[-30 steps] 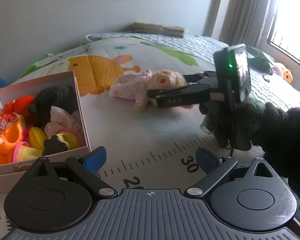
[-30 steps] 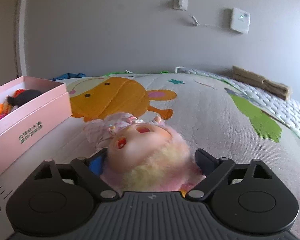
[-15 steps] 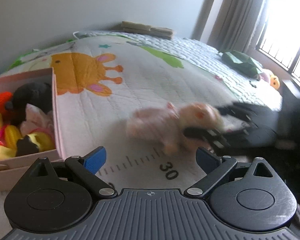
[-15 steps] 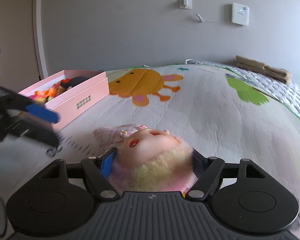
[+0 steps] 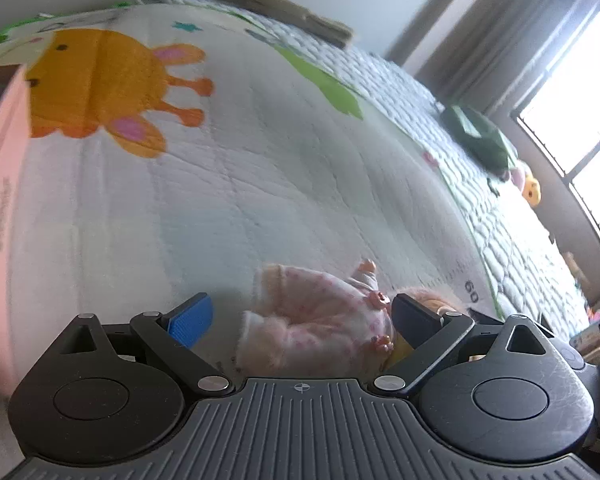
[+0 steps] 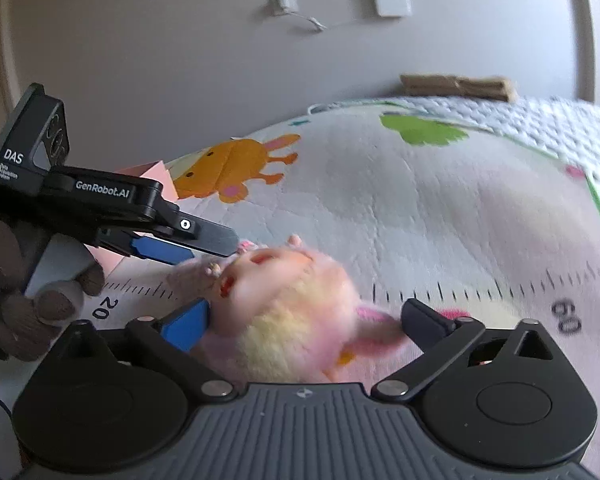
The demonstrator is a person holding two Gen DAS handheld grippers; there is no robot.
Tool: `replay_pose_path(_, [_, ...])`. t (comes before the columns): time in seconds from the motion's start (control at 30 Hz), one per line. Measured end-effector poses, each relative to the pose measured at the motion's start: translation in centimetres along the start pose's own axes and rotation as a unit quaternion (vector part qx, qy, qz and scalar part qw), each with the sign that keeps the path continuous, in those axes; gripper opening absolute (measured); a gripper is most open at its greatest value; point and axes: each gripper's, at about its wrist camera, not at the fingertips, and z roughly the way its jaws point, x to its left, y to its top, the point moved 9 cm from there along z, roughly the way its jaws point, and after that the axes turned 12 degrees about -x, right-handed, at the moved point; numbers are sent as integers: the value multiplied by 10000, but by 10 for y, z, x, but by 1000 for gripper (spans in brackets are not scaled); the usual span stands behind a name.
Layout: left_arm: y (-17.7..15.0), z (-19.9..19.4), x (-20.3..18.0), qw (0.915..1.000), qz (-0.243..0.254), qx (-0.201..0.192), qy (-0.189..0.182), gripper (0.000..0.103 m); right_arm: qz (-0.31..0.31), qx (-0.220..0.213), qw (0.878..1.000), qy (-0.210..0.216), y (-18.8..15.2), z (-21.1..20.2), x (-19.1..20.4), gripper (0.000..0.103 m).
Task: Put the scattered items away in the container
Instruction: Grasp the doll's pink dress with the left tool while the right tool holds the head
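Tongs of both hands gape open around the blond, pink-dressed baby doll [image 5: 320,328] on the printed quilted bed [image 5: 280,184]: left tongs [image 5: 300,320] at its body, right tongs [image 6: 304,320] at its head.

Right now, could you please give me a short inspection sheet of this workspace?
Surface: quilted play mat with orange cartoon animal and ruler markings.
Job's things: doll on the mat; pink box at left.
Clutter: green item and yellow toy far off.
Grippers: left tongs open around the doll's body; right tongs open around its head.
Cables: white cord on wall.
Surroundings: grey wall, curtained window.
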Motion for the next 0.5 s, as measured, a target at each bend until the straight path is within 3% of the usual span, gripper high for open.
replay_pose_path(0.17, [-14,14,-7,9999,89,111,-50,99,594,171,9980,97,-12,8,-5,103])
replay_pose_path(0.3, [-15,12,-8,9999,64,100,-42,97,569,169,9981,190,-17,12,2,98])
replay_pose_path(0.33, [-15,12,-9,9999,74,108,-70,92,568,163,9979,266,-17,13,6,95])
replay_pose_path(0.5, [-19,7,-13,9995,283,142,-74,92,514,98,9981,335,-17,7,13,91])
